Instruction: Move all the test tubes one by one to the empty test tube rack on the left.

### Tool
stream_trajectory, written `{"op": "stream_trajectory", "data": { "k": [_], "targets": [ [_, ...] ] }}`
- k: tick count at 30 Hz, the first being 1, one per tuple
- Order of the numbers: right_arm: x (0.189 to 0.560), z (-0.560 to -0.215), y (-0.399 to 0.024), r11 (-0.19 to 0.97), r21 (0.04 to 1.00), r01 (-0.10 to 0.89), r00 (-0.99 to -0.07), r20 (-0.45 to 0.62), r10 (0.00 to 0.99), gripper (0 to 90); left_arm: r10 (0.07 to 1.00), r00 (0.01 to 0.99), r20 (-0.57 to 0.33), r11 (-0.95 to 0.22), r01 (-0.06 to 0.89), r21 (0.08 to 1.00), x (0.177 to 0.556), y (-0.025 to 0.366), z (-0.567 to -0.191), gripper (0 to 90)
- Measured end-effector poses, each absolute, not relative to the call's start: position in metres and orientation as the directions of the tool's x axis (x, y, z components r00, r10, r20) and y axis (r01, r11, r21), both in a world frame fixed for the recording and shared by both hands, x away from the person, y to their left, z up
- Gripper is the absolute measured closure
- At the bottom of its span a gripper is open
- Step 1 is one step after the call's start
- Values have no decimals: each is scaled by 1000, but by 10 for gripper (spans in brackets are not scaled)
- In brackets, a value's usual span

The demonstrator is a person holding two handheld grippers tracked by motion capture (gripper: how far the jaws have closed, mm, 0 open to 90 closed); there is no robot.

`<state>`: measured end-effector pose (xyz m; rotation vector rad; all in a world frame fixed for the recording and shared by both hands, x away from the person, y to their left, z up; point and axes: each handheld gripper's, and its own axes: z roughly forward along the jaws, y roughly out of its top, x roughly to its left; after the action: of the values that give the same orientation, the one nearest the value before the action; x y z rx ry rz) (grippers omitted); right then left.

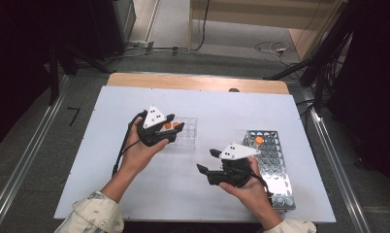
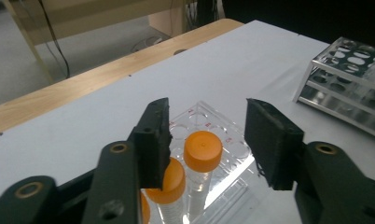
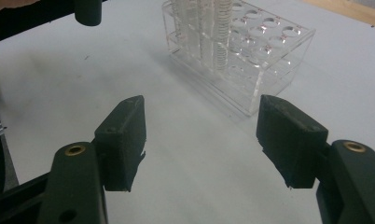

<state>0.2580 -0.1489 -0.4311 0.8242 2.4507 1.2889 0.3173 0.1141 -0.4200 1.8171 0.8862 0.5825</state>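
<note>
A clear plastic tube rack (image 1: 189, 135) stands left of the table's middle and holds tubes with orange caps (image 1: 168, 125). My left gripper (image 1: 175, 122) hovers just over it, open. In the left gripper view its jaws (image 2: 208, 106) stand apart above one orange-capped tube (image 2: 203, 150), not touching it; a second capped tube (image 2: 170, 183) sits under the left jaw. My right gripper (image 1: 206, 160) is held lower on the table, open, pointing left. In the right gripper view its jaws (image 3: 200, 102) have nothing between them and face the clear rack (image 3: 251, 70).
A perforated metal tube rack (image 1: 275, 167) stands at the right with one orange-capped tube (image 1: 259, 140) at its far end; it also appears as the metal rack (image 2: 349, 79) in the left gripper view. The white table top (image 1: 105, 160) ends in a wooden strip (image 1: 198, 82) at the far side.
</note>
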Motion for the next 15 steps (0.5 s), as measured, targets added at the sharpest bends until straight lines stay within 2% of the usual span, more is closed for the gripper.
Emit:
{"op": "stream_trajectory", "data": {
  "k": [3,6,8,15],
  "targets": [
    [258,-431,-150,446,815,370,-804,41,593,316,779,625,-36,-213,319,924,315,115,-417,436],
    [258,-430,-152,441,820,366,-802,38,596,315,767,632,-112,-164,362,917,314,118,-413,314],
    [258,-429,-154,434,821,371,-797,42,602,314,762,632,-143,-139,375,917,312,120,-411,288],
    [258,-421,-167,402,837,373,-776,43,630,297,762,637,-119,-157,360,920,302,122,-407,222]
  ]
}}
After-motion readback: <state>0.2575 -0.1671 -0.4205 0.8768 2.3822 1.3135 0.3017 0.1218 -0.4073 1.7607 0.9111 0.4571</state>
